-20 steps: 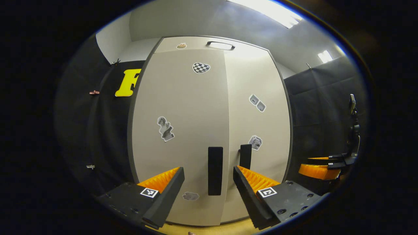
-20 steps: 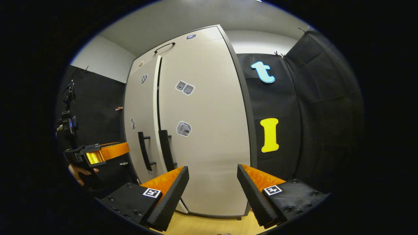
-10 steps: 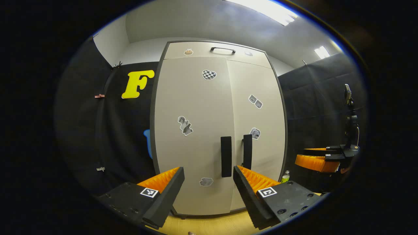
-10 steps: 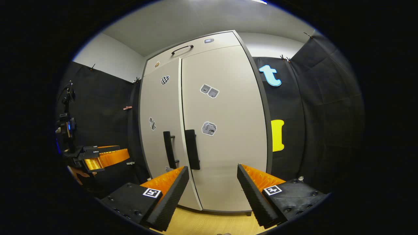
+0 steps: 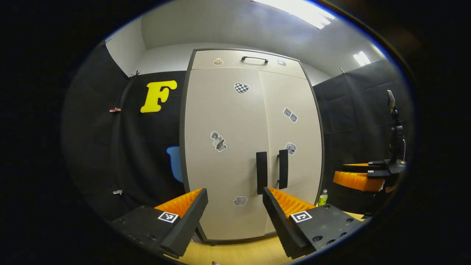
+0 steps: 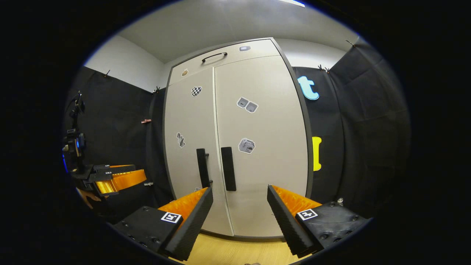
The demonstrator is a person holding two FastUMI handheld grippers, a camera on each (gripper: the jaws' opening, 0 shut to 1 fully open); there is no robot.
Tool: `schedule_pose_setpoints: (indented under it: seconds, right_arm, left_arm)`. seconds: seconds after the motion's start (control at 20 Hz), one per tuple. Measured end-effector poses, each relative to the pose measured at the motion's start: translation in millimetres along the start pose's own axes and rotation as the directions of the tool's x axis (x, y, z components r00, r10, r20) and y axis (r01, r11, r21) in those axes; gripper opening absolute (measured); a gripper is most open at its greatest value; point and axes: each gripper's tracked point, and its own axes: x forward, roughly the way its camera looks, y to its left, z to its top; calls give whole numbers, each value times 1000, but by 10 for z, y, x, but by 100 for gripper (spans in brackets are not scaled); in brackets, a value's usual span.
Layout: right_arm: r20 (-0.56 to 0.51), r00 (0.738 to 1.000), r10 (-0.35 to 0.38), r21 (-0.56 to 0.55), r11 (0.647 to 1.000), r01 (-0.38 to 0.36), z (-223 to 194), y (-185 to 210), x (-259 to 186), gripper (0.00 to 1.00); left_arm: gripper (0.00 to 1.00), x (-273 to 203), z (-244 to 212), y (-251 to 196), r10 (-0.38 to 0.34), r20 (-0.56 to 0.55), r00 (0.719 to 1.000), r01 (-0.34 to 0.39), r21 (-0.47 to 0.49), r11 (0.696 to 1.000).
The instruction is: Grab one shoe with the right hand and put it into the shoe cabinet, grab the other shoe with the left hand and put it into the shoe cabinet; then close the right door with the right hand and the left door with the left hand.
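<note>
Left gripper view: shoe cabinet doors shut, contents hidden.

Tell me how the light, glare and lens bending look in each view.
Left gripper view: the ceiling lights burn out to white, the cabinet is evenly lit, and its sides bow outward from the fisheye lens. Right gripper view: softer light with no bright glare, the cabinet bulges the same way, and its handles stay sharp. Both pairs of tongs sit dim at the bottom.
</note>
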Motion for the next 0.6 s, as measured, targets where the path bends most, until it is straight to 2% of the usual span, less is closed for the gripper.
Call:
schedule_pose_setpoints:
  seconds: [0.6]
  right_arm:
    - [3, 1000, 9, 0, 1000, -9, 16, 196, -65, 98]
  left_arm:
    - [95, -169, -3, 134, 9, 3, 1000, -9, 1, 1000]
